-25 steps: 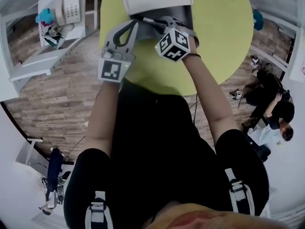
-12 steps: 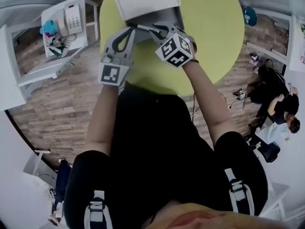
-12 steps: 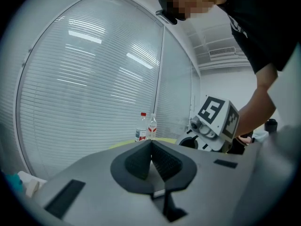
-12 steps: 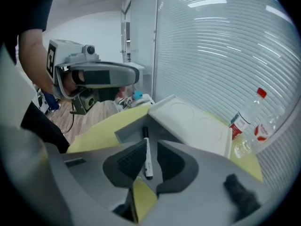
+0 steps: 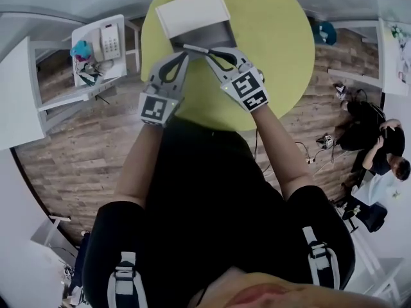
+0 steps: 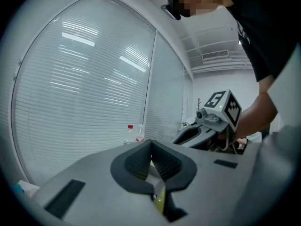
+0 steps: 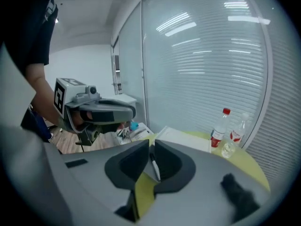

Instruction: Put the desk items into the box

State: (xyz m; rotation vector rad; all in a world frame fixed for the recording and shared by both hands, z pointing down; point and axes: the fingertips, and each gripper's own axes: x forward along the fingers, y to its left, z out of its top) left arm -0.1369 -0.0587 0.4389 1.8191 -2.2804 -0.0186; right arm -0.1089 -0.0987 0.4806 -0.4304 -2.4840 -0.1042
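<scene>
- worktop (image 5: 282, 50): smooth, matt yellow-green top with no grain
- box (image 5: 191, 10): flat white panels, matt, looks like card
- left gripper (image 5: 182, 47) and right gripper (image 5: 205, 49): matt grey moulded plastic
- fingers (image 6: 165, 163): lined with dark ribbed pads that look rubbery
- pen (image 7: 154, 166): thin, smooth plastic barrel
- bottles (image 7: 218, 132): clear, glossy plastic
- floor (image 5: 70, 153): grainy wood-look planks

Head camera: looks steeply down from above the person onto a round green table (image 5: 282, 56), from some way off. Left gripper (image 5: 184, 46) camera: sits close behind its jaws, facing almost level toward window blinds (image 6: 80, 88). Right gripper (image 5: 207, 49) camera: tilts down across the tabletop. Both gripper views share two bottles (image 7: 219, 131), possibly those at the head view's top edge.
</scene>
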